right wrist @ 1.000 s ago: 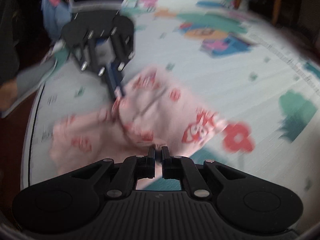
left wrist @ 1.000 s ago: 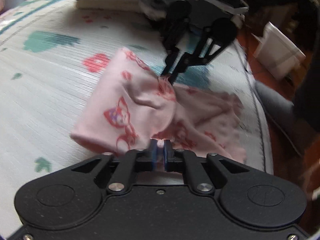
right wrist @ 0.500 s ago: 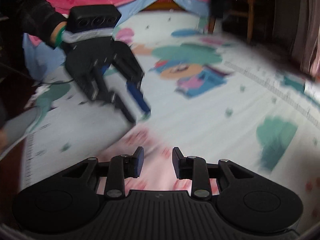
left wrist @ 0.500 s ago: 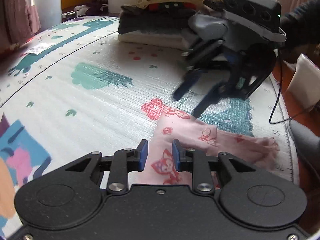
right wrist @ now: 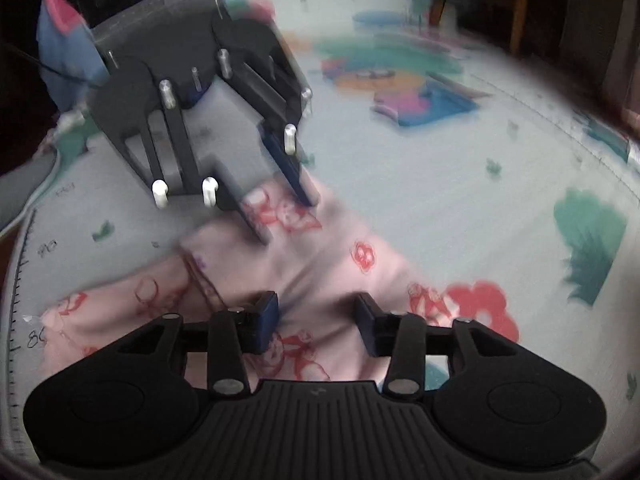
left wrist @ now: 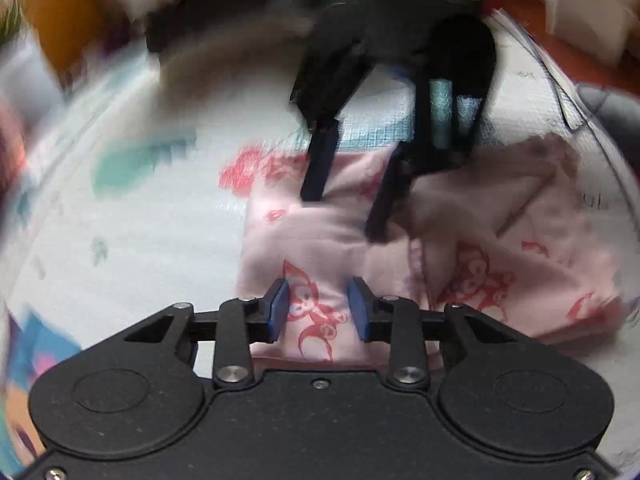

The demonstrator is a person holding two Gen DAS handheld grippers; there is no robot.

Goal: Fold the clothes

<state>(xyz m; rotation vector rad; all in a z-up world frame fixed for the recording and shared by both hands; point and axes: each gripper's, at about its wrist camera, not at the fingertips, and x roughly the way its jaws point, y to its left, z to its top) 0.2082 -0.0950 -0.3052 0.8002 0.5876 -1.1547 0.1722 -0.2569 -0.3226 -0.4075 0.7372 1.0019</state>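
Note:
A pink garment with red cartoon prints (left wrist: 320,240) lies partly folded on the patterned play mat (left wrist: 160,240). It also shows in the right wrist view (right wrist: 320,272). My left gripper (left wrist: 318,308) is open, low over the garment's near edge, nothing between its pads. My right gripper (right wrist: 316,320) is open over the opposite edge, empty. Each gripper shows in the other's view: the right gripper (left wrist: 346,216) with its fingertips down on the cloth, the left gripper (right wrist: 286,220) likewise. Both views are blurred by motion.
The mat's edge (left wrist: 560,92) runs along the right, with floor and a white box (left wrist: 588,20) beyond. A dark pile of clothes (left wrist: 224,36) lies at the far end. A chair leg (right wrist: 516,8) stands past the mat.
A second ago both grippers were shut on the garment. They let go, lifted away, and have now come back down over it, open wider.

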